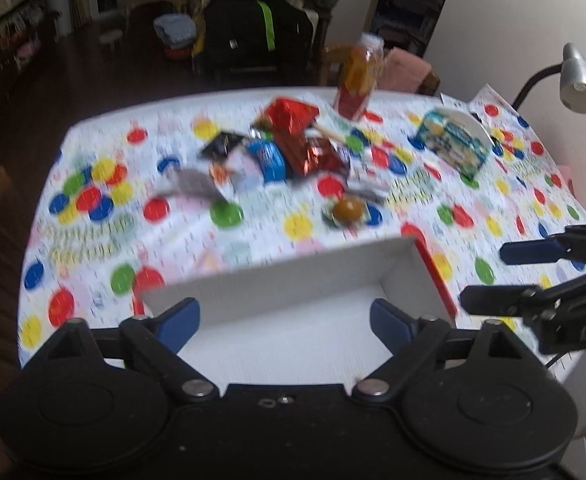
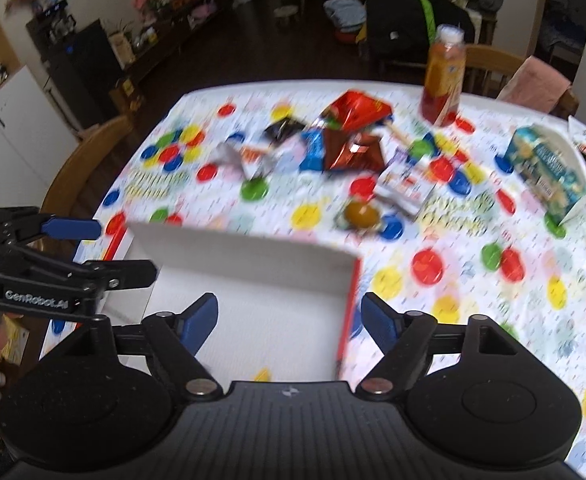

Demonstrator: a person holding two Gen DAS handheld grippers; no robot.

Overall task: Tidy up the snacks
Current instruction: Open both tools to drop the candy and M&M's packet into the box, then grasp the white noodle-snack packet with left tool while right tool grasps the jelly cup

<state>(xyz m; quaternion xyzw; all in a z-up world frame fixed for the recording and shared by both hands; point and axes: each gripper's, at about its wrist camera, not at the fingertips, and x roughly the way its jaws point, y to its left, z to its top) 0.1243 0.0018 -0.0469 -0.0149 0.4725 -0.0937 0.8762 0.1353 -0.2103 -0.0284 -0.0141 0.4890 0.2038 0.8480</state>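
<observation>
Box: a white cardboard box (image 1: 293, 300) with a red outer side is sitting at the lower middle of both views, on the counter (image 1: 213, 240) covered by a dotted cloth; in the right wrist view its floor is showing one small yellow scrap (image 2: 261, 374) near the bottom edge, and otherwise looks bare.
Snacks: a loose pile (image 1: 289, 148) is lying at the upper middle of the frame, well apart from the box; a red foil bag (image 1: 293, 114) is topping it, with a blue packet (image 1: 271, 160) and a black packet (image 1: 221, 144) beside it.
Round sweet: a brown wrapped piece (image 1: 347, 209) is lying between the pile and the box.
Bottle: an orange-and-red bottle (image 2: 443, 76) is standing upright at the far edge.
Carton: a blue-green carton (image 2: 549, 172) is lying at the right, its open end showing white.
Left claw: the left claw (image 1: 285, 320) is hanging over the box, spread wide, gripping nothing.
Right claw: the right claw (image 2: 289, 318) is hanging over the box's red right wall, equally wide, gripping nothing.
Hard to make out: both views are smeared, so packet labels are unreadable; the box's near wall is being hidden behind the claw bodies.
Cut off: a lamp (image 1: 581, 80) at the upper right of the left wrist view is showing only its head and neck.
</observation>
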